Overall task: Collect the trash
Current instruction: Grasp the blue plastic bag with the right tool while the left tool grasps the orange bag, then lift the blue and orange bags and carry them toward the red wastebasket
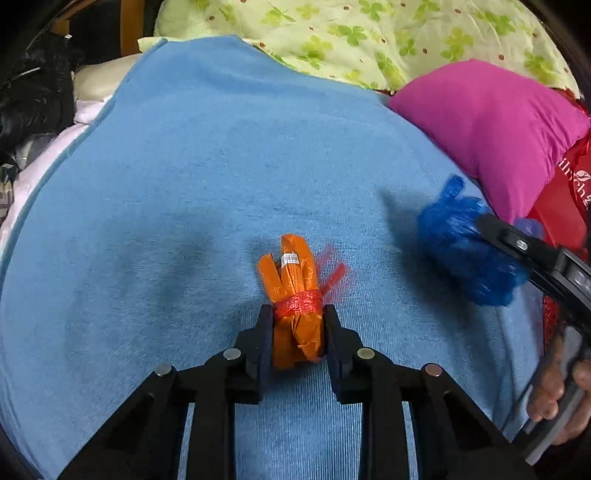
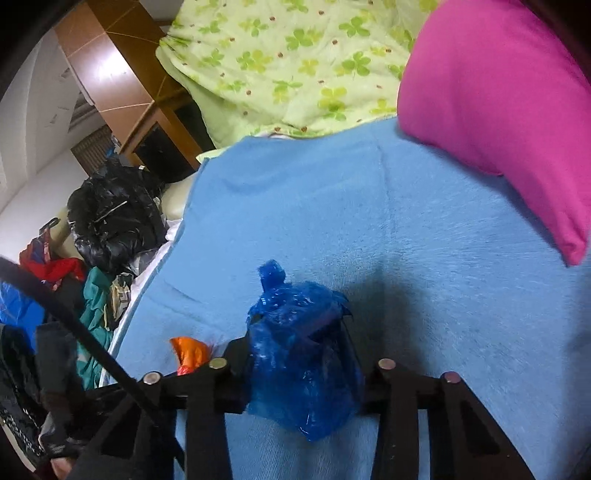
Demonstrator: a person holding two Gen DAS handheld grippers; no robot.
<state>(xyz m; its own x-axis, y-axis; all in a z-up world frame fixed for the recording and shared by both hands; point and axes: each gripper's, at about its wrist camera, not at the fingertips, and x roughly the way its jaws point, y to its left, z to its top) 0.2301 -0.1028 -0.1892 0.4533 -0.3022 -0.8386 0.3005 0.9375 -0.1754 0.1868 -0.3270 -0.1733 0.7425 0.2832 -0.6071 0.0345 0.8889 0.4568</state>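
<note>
My left gripper (image 1: 297,317) is shut on an orange wrapper bundle (image 1: 293,295) tied with red plastic string, just above the blue blanket (image 1: 184,184). The bundle's tip also shows in the right wrist view (image 2: 190,352) at the lower left. My right gripper (image 2: 299,339) is shut on a crumpled blue plastic bag (image 2: 301,365), held over the blanket (image 2: 424,240). In the left wrist view that blue bag (image 1: 465,247) and the right gripper's fingers (image 1: 532,251) sit at the right, blurred.
A magenta pillow (image 1: 491,125) (image 2: 498,92) lies at the blanket's far right. A green clover-print quilt (image 1: 351,33) (image 2: 288,62) lies behind. A red bag (image 1: 565,199) sits at the right edge. Black bags and clothes (image 2: 114,218) pile up left of the bed.
</note>
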